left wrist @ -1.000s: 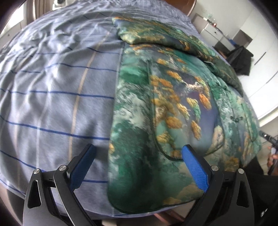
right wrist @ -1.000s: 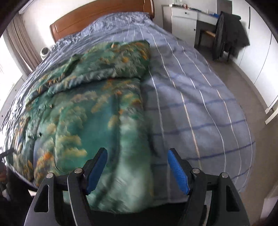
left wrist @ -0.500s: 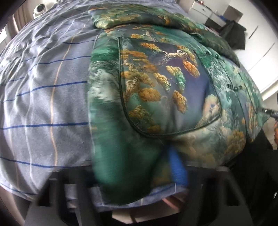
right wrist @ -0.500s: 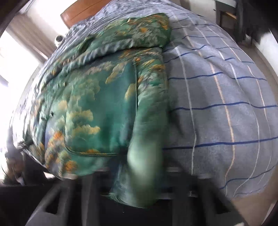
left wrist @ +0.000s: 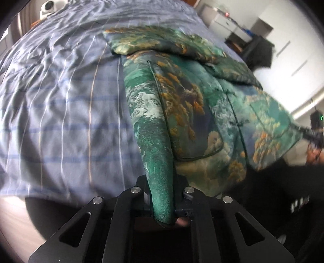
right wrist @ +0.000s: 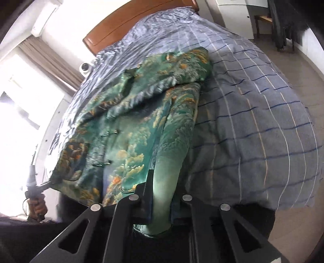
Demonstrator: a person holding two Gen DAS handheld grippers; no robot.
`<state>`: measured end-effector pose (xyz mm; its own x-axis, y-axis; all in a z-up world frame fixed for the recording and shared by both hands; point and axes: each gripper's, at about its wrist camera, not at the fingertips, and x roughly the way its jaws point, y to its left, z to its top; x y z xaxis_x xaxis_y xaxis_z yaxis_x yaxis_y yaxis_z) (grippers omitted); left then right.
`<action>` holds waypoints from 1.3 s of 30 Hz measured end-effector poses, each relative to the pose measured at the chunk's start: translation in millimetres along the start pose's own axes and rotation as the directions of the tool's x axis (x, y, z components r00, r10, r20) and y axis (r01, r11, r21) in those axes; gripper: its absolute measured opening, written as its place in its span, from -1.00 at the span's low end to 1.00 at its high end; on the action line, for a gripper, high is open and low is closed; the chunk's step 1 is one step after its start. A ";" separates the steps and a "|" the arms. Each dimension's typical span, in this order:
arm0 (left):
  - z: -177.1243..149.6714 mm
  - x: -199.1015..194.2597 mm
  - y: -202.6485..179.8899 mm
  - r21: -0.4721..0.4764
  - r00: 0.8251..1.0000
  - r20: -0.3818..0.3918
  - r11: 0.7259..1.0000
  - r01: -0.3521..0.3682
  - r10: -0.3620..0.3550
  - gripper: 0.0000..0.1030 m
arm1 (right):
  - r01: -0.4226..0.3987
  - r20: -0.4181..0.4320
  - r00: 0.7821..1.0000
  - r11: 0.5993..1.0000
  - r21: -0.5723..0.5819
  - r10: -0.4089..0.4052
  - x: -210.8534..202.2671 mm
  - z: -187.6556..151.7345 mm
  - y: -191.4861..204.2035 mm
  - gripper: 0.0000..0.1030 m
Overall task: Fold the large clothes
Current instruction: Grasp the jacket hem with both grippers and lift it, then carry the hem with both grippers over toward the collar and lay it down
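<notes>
A green padded jacket (left wrist: 192,113) with orange and gold tree print lies on the bed, its sleeves folded across the top. My left gripper (left wrist: 162,194) is shut on the jacket's near left hem corner, and the cloth rises in a ridge from the bed. In the right wrist view the same jacket (right wrist: 131,129) has its other hem corner between the jaws of my right gripper (right wrist: 162,192), which are closing and pinch the fabric. Each gripper also shows small at the other view's edge, gripping the far corner.
The bed cover (left wrist: 60,101) is blue-grey with dark blue and white stripes, and its bare part (right wrist: 253,121) lies beside the jacket. A wooden headboard (right wrist: 131,20) is at the far end. A white cabinet (right wrist: 232,16) and a dark draped chair (left wrist: 259,50) stand past the bed.
Both grippers stood open over the flat hem, then closed on its two corners. Both have since risen, lifting the hem off the bed.
</notes>
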<state>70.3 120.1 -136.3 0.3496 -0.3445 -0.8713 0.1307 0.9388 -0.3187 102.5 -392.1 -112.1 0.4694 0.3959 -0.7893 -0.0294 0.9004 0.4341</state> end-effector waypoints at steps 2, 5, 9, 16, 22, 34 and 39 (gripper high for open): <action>-10.6 -10.9 5.2 -0.029 0.999 -0.020 0.999 0.039 -0.039 -0.82 | -0.036 -0.003 0.999 0.999 0.015 0.036 -12.9 -5.9 3.1 -0.79; -5.3 -40.1 22.6 -0.130 0.985 0.040 0.977 0.170 -0.166 -0.82 | -0.103 0.031 0.994 0.993 0.062 0.102 -31.6 -5.1 6.7 -0.79; 53.8 -71.5 33.2 -0.184 0.938 0.215 0.933 0.311 -0.270 -0.83 | -0.206 0.148 0.971 0.972 0.116 0.188 -43.7 30.4 4.1 -0.79; 204.2 -7.5 53.4 -0.265 0.966 0.228 0.947 0.183 -0.123 -0.82 | -0.149 0.261 0.958 0.984 0.093 0.121 8.1 148.6 -1.2 -0.79; 274.0 69.1 63.6 -0.295 0.986 0.167 0.955 0.036 0.015 -0.76 | -0.073 0.271 0.963 0.974 0.215 0.013 98.0 219.9 -30.4 -0.79; 266.9 52.1 89.2 -0.288 0.963 0.270 0.952 0.100 -0.019 0.96 | -0.395 0.302 0.908 0.832 0.389 0.290 142.2 238.9 -77.1 0.39; 248.1 66.1 77.7 -0.110 0.981 0.194 0.993 0.042 -0.019 0.95 | -0.312 0.283 0.929 0.917 0.247 0.240 108.1 255.5 -61.5 0.51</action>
<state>333.7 169.7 -126.1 0.5207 -0.3565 -0.7757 0.0419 0.9182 -0.3939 380.5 -450.8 -113.2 0.6787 0.5325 -0.5057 0.0441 0.6578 0.7519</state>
